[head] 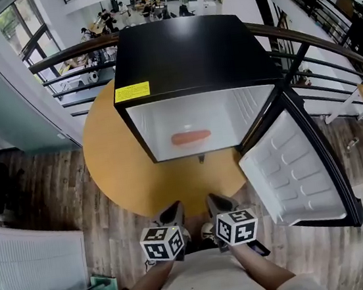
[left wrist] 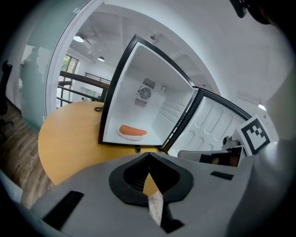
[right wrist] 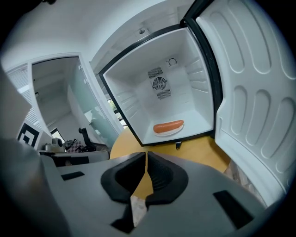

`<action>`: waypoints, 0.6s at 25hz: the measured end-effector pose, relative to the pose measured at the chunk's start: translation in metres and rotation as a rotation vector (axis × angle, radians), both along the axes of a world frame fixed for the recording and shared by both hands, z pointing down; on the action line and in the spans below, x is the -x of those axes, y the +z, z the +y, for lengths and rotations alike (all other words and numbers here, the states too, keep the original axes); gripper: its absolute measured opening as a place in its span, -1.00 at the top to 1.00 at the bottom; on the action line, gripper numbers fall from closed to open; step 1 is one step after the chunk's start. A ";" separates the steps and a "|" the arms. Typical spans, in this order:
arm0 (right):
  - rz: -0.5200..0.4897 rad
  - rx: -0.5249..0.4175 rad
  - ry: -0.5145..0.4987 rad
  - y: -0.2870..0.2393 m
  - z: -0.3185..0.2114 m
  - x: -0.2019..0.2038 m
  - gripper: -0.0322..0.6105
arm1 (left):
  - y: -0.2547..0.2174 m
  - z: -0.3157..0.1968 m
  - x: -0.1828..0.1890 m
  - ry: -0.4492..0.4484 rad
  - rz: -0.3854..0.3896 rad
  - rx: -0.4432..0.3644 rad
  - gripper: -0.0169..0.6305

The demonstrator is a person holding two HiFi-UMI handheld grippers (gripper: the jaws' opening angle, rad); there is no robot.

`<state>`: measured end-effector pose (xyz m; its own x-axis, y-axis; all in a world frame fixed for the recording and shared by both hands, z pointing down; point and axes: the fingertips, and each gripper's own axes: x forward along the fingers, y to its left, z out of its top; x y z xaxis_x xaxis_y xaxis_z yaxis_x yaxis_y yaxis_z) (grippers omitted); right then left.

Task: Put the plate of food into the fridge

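A small black fridge (head: 186,54) stands on a round wooden table (head: 114,163), its door (head: 297,169) swung wide to the right. On the fridge floor lies a white plate with a sausage (head: 191,137), also seen in the left gripper view as the plate of food (left wrist: 132,132) and in the right gripper view (right wrist: 168,127). Both grippers hang low near my body, off the table's near edge. The left gripper (head: 175,213) is shut and empty, and so is the right gripper (head: 214,204). The jaw tips meet in both gripper views (left wrist: 148,156) (right wrist: 146,153).
A curved black railing (head: 77,55) runs behind the table over an atrium below. Glass wall (head: 1,85) stands at the left. A white slatted panel (head: 32,273) lies on the wood floor at lower left. The open door juts out right of the table.
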<state>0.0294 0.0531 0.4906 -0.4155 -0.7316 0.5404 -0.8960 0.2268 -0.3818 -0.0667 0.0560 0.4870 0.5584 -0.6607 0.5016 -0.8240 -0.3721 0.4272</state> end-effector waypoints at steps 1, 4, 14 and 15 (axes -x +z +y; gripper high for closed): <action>0.001 0.000 -0.005 0.000 0.002 0.002 0.79 | -0.001 0.000 0.000 0.003 -0.012 -0.007 0.88; 0.005 0.002 -0.022 0.001 0.007 0.008 0.79 | -0.003 0.000 0.000 0.010 -0.041 -0.024 0.88; 0.009 0.021 -0.026 0.007 0.016 0.005 0.82 | 0.007 0.013 -0.008 0.041 -0.062 0.004 0.88; 0.007 0.026 -0.023 0.009 0.017 0.005 0.82 | 0.008 0.015 -0.009 0.043 -0.062 0.007 0.88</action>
<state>0.0248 0.0697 0.4992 -0.4284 -0.7077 0.5618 -0.8932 0.2378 -0.3815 -0.0580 0.0705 0.4951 0.5538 -0.6329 0.5410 -0.8324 -0.4050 0.3783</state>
